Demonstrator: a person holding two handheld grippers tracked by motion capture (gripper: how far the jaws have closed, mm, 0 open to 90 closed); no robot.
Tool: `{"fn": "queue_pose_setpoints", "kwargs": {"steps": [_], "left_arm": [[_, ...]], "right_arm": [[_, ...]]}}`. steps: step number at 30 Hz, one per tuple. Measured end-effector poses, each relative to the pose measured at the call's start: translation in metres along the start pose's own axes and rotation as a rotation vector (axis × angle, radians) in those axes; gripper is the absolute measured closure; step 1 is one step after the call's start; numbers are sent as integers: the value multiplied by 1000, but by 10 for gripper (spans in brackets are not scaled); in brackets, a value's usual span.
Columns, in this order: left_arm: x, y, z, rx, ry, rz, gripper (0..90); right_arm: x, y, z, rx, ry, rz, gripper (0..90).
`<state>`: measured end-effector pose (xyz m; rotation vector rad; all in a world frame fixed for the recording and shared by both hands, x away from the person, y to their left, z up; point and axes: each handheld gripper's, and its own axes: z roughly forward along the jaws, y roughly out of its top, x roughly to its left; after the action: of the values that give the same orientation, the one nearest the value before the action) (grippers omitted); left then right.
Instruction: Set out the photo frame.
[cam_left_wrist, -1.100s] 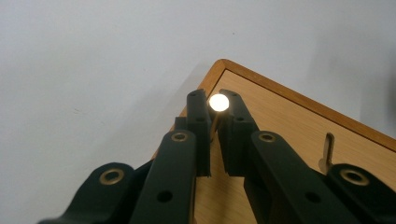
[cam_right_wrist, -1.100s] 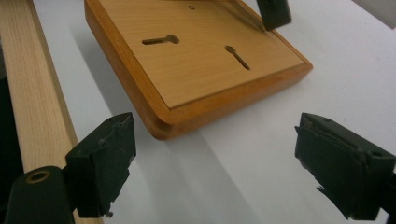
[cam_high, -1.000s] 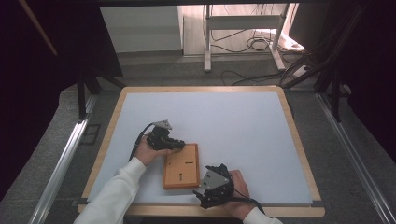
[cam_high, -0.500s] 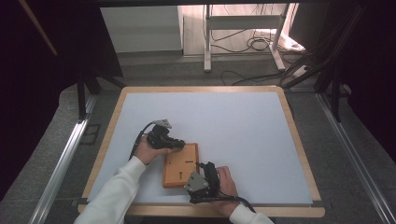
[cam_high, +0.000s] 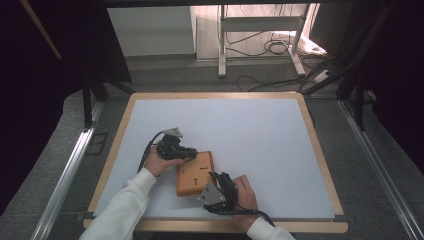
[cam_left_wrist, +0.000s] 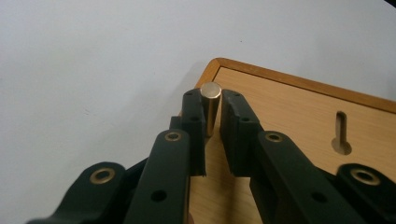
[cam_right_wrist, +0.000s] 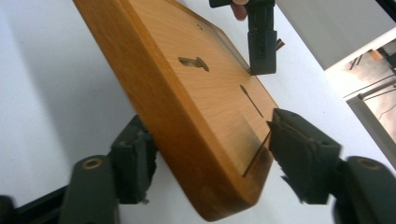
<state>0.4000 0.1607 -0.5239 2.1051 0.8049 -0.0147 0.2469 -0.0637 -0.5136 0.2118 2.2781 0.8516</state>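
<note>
A flat wooden board (cam_high: 195, 172) with keyhole slots lies on the white table top, near its front edge. My left gripper (cam_high: 191, 151) is at the board's far left corner, shut on a small brass pin (cam_left_wrist: 210, 105). The pin stands upright between the jaws of the left gripper (cam_left_wrist: 212, 116), just above the board (cam_left_wrist: 299, 116). My right gripper (cam_high: 215, 177) is at the board's near right corner. In the right gripper view the right gripper (cam_right_wrist: 210, 135) has its jaws spread wide, with pads against both sides of the board (cam_right_wrist: 196, 88). The left gripper (cam_right_wrist: 261, 42) hangs over the far end.
The white table top (cam_high: 250, 130) has a raised wooden frame (cam_high: 320, 150) around it. Metal rails run along both sides on the floor. A white stand (cam_high: 222, 40) and loose cables (cam_high: 275, 47) are beyond the far edge.
My right gripper has moved left and forward onto the board's near corner, and has held there for the last half second. The left gripper has stayed in place with the pin.
</note>
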Motion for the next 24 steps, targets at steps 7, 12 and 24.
{"fn": "queue_pose_setpoints", "kwargs": {"steps": [7, 12, 24], "left_arm": [[1, -3, -7, -11, 23, -15, 669], [3, -10, -22, -38, 56, -32, 571], [-11, -48, -61, -94, 142, -43, 352]], "right_arm": [[-6, 4, -4, -16, -18, -4, 412], [-10, 4, -6, -20, -19, 8, 416], [-10, 4, -6, -15, -18, 5, 416]]}}
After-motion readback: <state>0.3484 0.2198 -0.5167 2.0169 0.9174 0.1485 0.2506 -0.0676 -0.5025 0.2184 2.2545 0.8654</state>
